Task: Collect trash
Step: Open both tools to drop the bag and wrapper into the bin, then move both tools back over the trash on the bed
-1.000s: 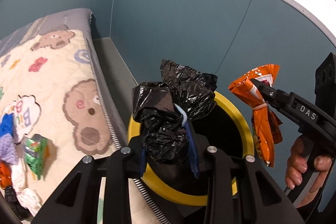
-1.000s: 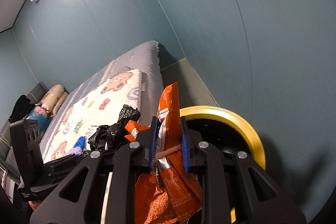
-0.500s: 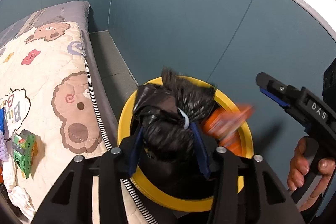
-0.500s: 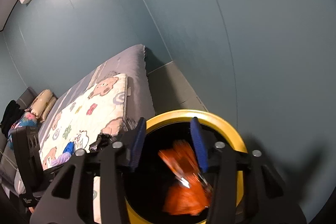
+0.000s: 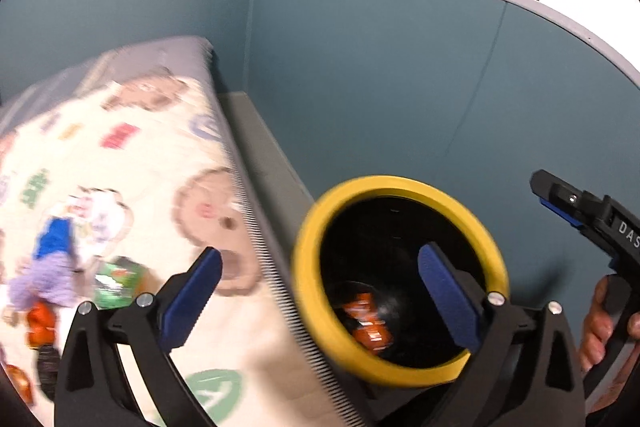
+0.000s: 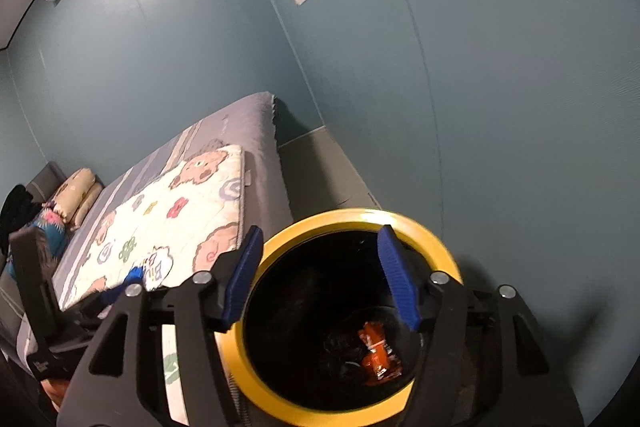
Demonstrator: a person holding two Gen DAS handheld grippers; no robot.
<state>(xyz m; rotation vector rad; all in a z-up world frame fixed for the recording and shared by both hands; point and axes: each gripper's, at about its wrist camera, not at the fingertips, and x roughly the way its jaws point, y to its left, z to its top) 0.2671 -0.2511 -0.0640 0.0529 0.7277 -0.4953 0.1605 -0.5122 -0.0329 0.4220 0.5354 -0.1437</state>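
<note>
Both bundles have dropped: from the left wrist, the left claw (image 5: 316,291) gapes empty beside the yellow-rimmed bin (image 5: 400,367), remaining litter (image 5: 116,283) lying leftward on the bed (image 5: 168,163), nearer this hand. From the right wrist, the right claw (image 6: 320,275) hangs released directly above the orange wrapper (image 6: 378,353) and black bag (image 6: 344,349) in the bin

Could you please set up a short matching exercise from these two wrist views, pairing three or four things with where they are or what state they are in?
Things:
1. orange wrapper
2. green packet
3. left gripper
4. trash bin

Places or states:
A. lying on the patterned quilt
B. open, holding nothing
C. at the bottom of the bin
D. on the floor between bed and wall, yellow-rimmed

Pairs: 1-C, 2-A, 3-B, 4-D
</note>
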